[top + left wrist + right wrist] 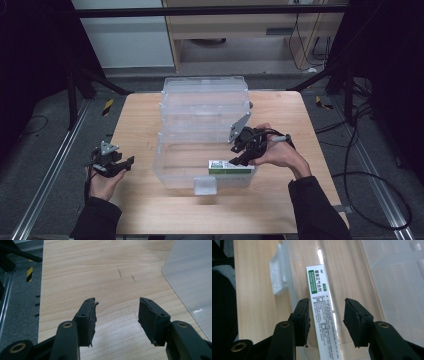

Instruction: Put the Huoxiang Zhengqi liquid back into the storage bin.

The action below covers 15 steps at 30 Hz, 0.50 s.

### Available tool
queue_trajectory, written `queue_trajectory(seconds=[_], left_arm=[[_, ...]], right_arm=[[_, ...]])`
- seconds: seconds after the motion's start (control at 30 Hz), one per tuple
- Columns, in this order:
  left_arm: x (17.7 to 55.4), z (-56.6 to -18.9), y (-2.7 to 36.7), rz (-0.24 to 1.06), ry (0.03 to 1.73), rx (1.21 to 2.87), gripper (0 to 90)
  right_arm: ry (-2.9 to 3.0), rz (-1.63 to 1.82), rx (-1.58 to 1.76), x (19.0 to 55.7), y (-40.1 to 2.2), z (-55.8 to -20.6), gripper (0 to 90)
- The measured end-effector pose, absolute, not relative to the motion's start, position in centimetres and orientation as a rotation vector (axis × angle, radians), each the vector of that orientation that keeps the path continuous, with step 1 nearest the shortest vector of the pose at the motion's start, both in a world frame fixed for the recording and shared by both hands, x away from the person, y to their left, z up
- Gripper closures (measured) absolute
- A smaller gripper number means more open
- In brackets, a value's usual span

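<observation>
A clear plastic storage box (172, 172) stands on the wooden table (280, 205) with its lid (205, 97) raised at the back. A white carton with a green label (231, 167) lies inside it, along the front wall at the right. My right gripper (236, 155) hangs just above that carton. In the right gripper view the carton (319, 287) runs lengthwise below the gap of the right gripper (326, 300), and neither pad presses on it. My left gripper (126, 165) rests left of the box, open over bare wood, with nothing in the left gripper (117, 300).
The box's white front latch (205, 185) sticks out toward the person, and this latch (278, 272) also shows in the right gripper view. A corner of the clear box (192, 282) lies right of the left jaws. Dark floor and metal rails surround the table.
</observation>
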<state>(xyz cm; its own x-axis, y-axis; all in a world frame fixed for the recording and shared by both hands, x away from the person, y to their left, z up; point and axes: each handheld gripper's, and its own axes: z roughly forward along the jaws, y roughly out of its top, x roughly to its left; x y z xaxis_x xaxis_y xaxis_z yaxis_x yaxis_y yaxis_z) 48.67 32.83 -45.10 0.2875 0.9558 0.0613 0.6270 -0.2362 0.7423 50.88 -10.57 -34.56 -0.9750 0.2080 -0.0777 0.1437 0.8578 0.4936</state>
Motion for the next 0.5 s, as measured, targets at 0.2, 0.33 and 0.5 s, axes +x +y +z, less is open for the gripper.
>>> queue_trajectory(seconds=[0.2, 0.33, 0.5], left_arm=[[48.6, -45.0, 32.8, 0.696, 1.402, 1.950, 47.6], [48.6, -44.9, 32.9, 0.697, 1.400, 1.949, 47.6], [48.5, -44.6, 32.8, 0.703, 1.389, 1.938, 47.4]], right_arm=[[2.914, 0.760, 0.250, 50.0, -9.9, -34.4, 55.5], [2.915, 0.782, 0.234, 49.7, -9.1, -34.6, 54.7], [2.939, 0.764, 0.214, 49.3, -7.9, -35.0, 53.7]])
